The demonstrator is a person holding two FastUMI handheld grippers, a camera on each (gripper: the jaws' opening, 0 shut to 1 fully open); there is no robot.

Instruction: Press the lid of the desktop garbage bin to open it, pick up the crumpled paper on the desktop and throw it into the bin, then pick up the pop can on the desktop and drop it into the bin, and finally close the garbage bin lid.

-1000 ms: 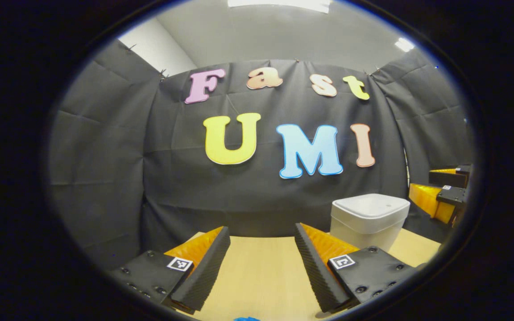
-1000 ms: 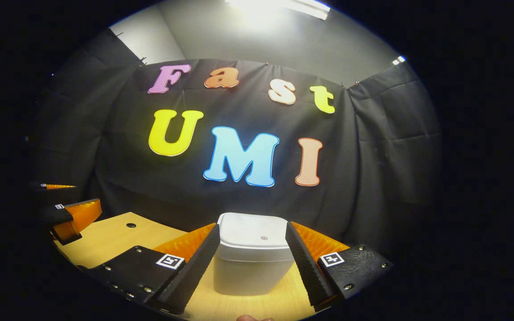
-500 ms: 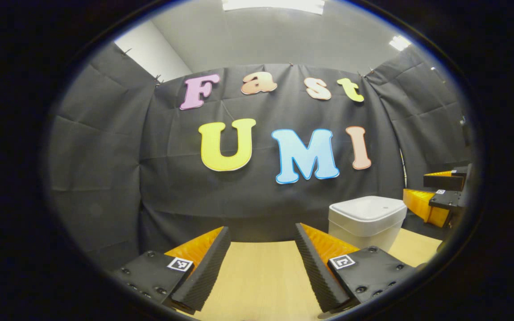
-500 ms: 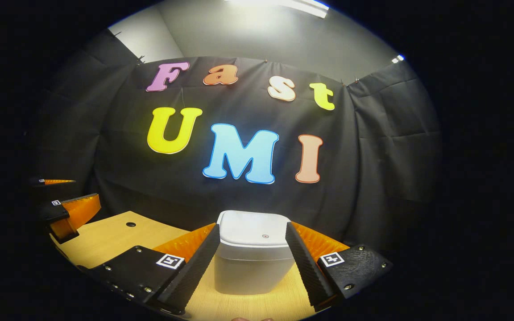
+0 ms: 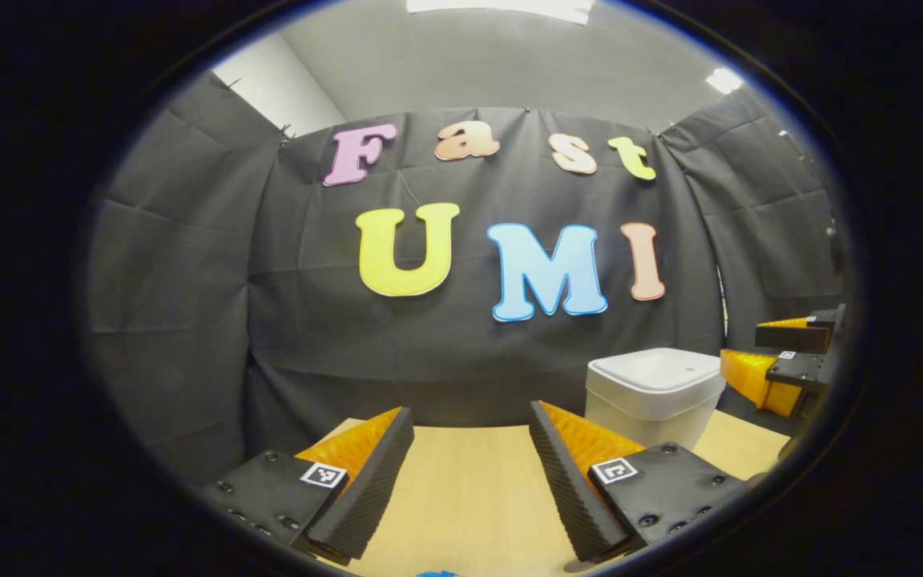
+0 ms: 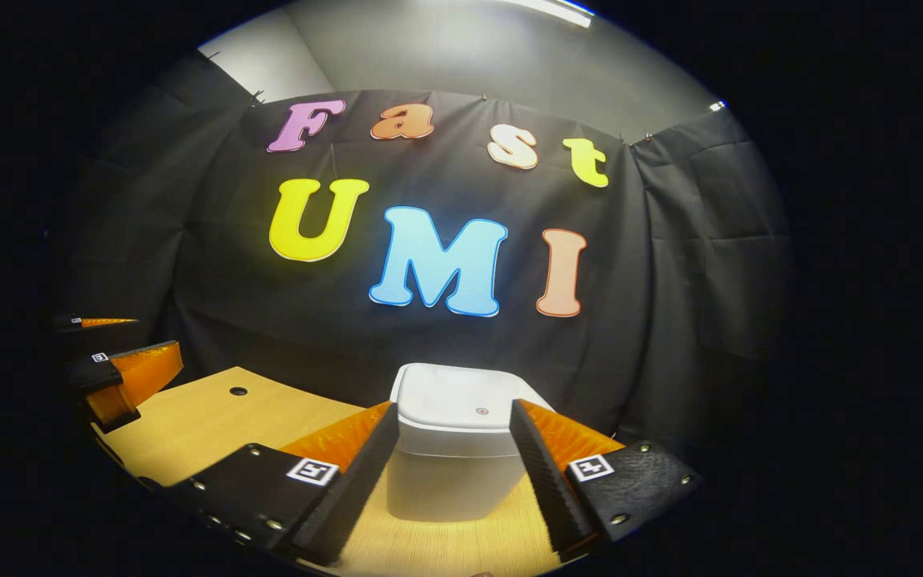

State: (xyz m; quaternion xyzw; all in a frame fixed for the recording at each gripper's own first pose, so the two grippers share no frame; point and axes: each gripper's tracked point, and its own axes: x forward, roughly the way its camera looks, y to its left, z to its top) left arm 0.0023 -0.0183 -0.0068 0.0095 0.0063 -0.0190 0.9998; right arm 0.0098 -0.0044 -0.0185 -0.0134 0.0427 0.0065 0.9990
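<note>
While the bin is standing shut, I am reading the scene off both grippers as follows.

Step in hand: I am judging this as the very first step, lining up to press the lid; nothing looks binned yet.

Garbage bin (image 6: 449, 449): it is sitting on the far part of the wooden desktop (image 6: 205, 417), close to the black cloth wall, and I am seeing it framed between my right fingers but apart from them. In the left gripper view it is sitting to the right (image 5: 654, 393).

Lid (image 6: 461, 401): it is lying flat and closed, with a small dot near its front edge.

Right gripper (image 6: 449, 473): its fingers are standing wide apart and holding nothing, pointing straight at the bin. I am also seeing it beyond the bin in the left gripper view (image 5: 778, 361).

Left gripper (image 5: 469, 473): its fingers are spread and empty, hovering over bare desktop to the left of the bin. It is showing at the left edge of the right gripper view (image 6: 113, 361).

Crumpled paper and pop can: I am not able to place either one; a blue sliver (image 5: 437, 573) at the near edge of the left gripper view is too small to name.

Next move: I am expecting to need the right gripper raised above the lid, then brought down on the front of the lid, firmly enough to release it.
</note>
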